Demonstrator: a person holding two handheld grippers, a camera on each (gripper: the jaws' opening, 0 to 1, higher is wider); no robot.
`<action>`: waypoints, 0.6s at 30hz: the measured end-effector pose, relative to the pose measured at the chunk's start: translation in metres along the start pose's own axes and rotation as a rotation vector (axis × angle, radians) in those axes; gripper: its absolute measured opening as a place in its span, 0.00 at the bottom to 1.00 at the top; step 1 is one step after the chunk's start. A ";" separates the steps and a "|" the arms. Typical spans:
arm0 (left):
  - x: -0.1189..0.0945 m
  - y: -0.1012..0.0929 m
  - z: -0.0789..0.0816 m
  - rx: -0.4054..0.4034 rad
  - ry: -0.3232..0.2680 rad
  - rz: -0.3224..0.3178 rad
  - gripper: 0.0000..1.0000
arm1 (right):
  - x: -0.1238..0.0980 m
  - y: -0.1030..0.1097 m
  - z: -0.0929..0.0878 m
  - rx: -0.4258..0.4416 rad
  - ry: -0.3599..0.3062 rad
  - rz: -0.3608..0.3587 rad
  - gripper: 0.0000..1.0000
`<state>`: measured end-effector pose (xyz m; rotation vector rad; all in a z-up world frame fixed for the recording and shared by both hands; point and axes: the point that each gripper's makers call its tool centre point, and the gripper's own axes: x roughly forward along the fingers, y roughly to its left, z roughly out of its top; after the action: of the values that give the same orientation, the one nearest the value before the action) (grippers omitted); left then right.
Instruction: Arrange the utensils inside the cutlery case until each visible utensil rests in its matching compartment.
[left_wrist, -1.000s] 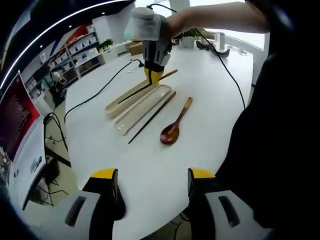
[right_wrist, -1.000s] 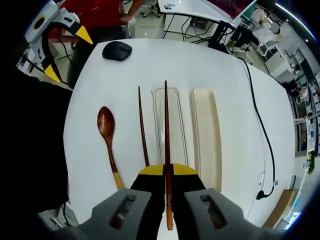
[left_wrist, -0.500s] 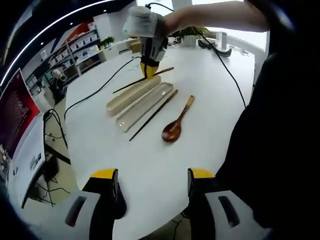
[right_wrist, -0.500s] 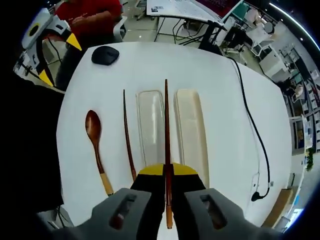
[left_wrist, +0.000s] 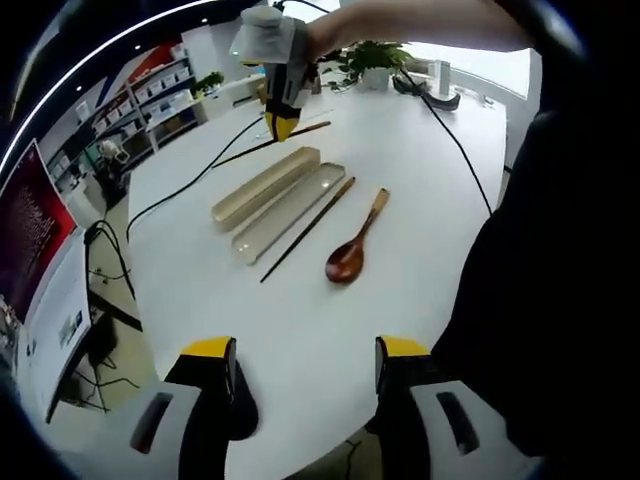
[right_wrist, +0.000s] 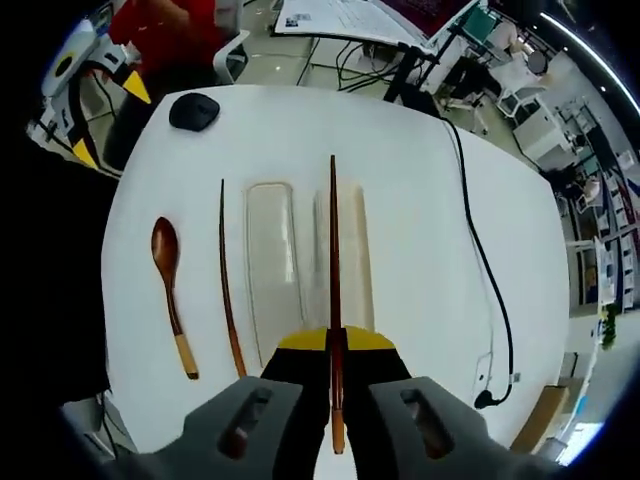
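Cutlery case (right_wrist: 340, 250) lying empty on tabletop (right_wrist: 420, 180), beside clear lid (right_wrist: 272, 255). One chopstick (right_wrist: 334, 300) pinched in right gripper (right_wrist: 334, 345) fingers above case. Second chopstick (right_wrist: 228, 275) and spoon (right_wrist: 168, 290) unplaced on tabletop. Left gripper (left_wrist: 305, 375) fingers wide, idle.

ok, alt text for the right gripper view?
The right gripper is shut on a dark wooden chopstick held lengthwise above the beige case tray on a white table. Left of it lie a clear tray, a second chopstick and a wooden spoon.
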<state>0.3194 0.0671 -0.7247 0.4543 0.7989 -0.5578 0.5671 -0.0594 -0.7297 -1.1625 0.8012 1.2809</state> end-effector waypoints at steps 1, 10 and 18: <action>-0.001 0.000 -0.001 -0.006 -0.002 0.001 0.58 | 0.001 -0.001 0.001 0.001 -0.003 0.003 0.00; -0.008 0.003 -0.004 -0.048 -0.009 0.006 0.58 | 0.031 -0.005 0.004 -0.013 -0.013 0.011 0.00; -0.013 0.012 -0.008 -0.056 0.001 0.035 0.58 | 0.056 -0.003 0.007 -0.001 -0.014 0.039 0.00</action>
<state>0.3150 0.0844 -0.7175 0.4165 0.8042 -0.5012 0.5787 -0.0356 -0.7797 -1.1419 0.8165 1.3204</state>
